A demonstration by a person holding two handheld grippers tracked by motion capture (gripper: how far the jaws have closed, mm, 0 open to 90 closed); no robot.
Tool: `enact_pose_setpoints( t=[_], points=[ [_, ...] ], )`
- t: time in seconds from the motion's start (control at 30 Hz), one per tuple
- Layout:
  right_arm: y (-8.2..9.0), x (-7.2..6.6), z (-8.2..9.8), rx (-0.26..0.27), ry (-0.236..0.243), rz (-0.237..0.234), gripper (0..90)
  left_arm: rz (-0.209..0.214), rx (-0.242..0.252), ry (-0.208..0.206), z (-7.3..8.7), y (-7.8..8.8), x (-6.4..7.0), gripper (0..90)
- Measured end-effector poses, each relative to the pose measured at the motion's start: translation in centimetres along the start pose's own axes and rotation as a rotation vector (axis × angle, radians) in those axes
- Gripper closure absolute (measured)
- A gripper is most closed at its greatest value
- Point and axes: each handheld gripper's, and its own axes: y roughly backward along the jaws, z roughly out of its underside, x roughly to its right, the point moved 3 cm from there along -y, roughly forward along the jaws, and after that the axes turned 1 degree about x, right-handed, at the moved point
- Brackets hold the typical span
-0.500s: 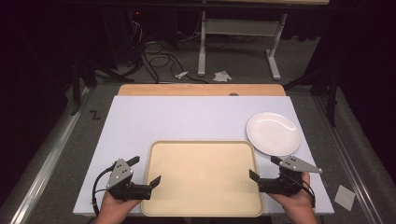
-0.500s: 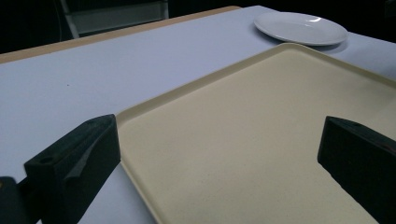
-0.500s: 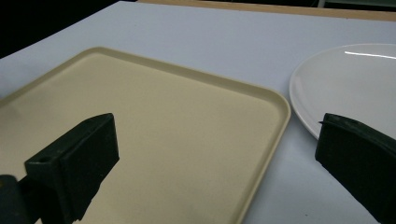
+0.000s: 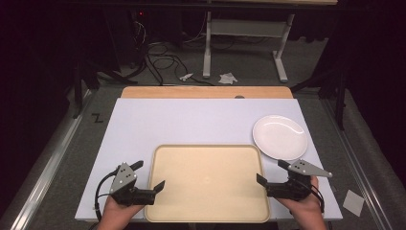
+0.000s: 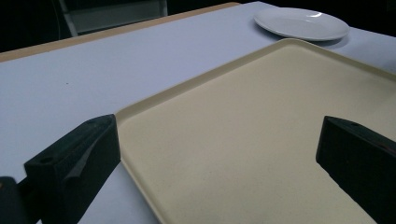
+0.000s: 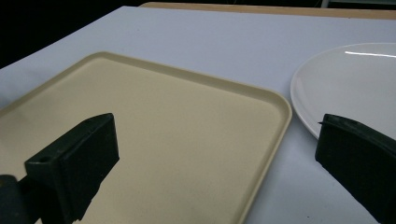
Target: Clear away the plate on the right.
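A beige tray [image 4: 208, 153] lies on the white table top near the front edge, its surface bare. A white plate [image 4: 280, 136] sits off its far right corner. My left gripper [image 4: 147, 176] stands open at the tray's left rim, one jaw over the tray and one over the table; the left gripper view shows the tray rim [image 5: 154, 95] running between the jaws. My right gripper [image 4: 272, 172] stands open at the tray's right rim. In the right gripper view the tray corner [image 6: 280, 105] lies between the jaws and the plate [image 6: 355, 84] is beside the right jaw.
The white table top [image 4: 191, 120] stretches beyond the tray to a wooden strip [image 4: 206, 92] at its far edge. Past the table are a dark floor with cables [image 4: 158, 52], crumpled paper [image 4: 227, 77] and a desk frame [image 4: 239, 33].
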Motion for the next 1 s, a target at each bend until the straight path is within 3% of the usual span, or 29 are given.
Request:
enact_pose_setpoints(
  t=[0.5,1.0],
  points=[
    [-0.5,-0.4,0.3,-0.026,-0.005,-0.012,0.0,0.010,0.008,0.031,0.2,0.1,-0.3,1.8],
    [0.4,2.6,0.7,-0.025,-0.062,0.046,0.0,0.008,0.005,0.017,0.1,0.1,-0.2,1.8]
  ],
)
